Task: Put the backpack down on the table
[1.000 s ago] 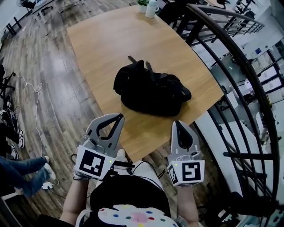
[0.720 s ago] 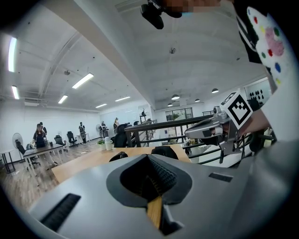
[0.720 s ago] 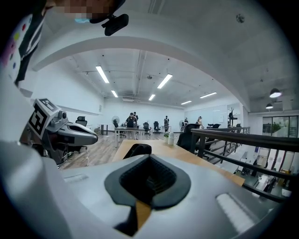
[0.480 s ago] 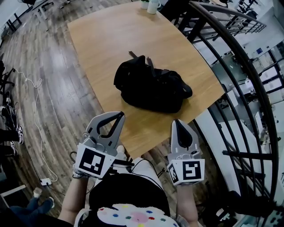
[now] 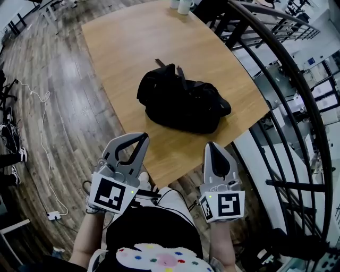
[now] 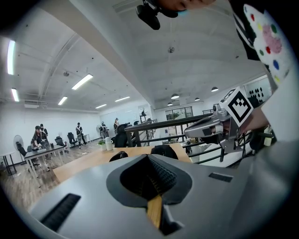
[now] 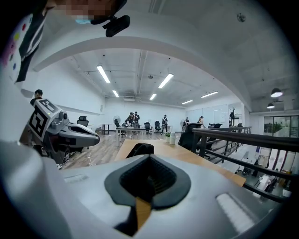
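Wearer's top (image 5: 159,257): black with a white patch of coloured dots, at the bottom edge of the head view, between the two forearms.
Left gripper (image 5: 139,142): grey, held low in front of the body. Its tip appears at the near edge of the table (image 5: 133,48). The jaws are clenched together with nothing between them. A marker cube (image 5: 111,194) sits at its rear.
Right gripper (image 5: 214,149): grey, level with the left one and well apart from it. Its tip is also at the table's near edge. The jaws are pressed together and empty. Its own marker cube (image 5: 223,206) sits at the rear.
Table: pale wood top with curved edges, its near corner between the two grippers.
Backpack (image 5: 180,103): black and slumped, lying on the table top toward the near right end with its straps uppermost. It is apart from both grippers.
Floor (image 5: 64,106): dark wood planks left of the table. A white cable (image 5: 42,133) trails across them to a small white adapter (image 5: 52,215).
Railing (image 5: 287,90): black metal and curved, running along the table's right side.
Far end of table: a white container (image 5: 185,5) with a small potted plant (image 7: 167,135) just beside it.
Background: an open office with desks and chairs, several people (image 7: 135,119) standing by them, and strip lights (image 7: 103,74) on the ceiling.
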A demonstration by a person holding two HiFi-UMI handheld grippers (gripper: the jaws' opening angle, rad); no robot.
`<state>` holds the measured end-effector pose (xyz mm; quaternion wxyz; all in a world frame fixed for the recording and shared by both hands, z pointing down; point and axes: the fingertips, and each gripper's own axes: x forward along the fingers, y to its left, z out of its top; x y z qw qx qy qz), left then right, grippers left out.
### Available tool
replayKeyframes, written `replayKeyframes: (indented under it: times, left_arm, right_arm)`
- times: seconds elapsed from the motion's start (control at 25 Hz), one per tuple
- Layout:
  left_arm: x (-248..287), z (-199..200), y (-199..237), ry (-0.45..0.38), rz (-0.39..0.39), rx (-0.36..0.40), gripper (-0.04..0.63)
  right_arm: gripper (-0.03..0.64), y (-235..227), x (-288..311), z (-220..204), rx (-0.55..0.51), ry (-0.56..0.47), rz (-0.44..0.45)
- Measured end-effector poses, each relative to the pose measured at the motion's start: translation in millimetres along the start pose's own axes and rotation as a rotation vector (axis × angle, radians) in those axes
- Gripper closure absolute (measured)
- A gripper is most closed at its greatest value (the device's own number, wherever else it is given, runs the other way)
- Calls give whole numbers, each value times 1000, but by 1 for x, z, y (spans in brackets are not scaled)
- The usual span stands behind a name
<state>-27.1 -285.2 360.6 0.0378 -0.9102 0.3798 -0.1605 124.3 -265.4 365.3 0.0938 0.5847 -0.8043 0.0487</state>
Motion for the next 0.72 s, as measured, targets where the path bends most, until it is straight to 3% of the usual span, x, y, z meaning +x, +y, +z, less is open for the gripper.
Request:
replayKeyframes:
  times: [0.28, 0.72]
  left_arm:
    - [-2, 1, 2, -11, 7, -39, 589]
    - [3, 4, 0, -4, 5, -40, 589]
  right_arm:
    - [609, 2, -1, -3, 2, 11, 13]
    - [609, -2, 0, 0, -14, 14, 16]
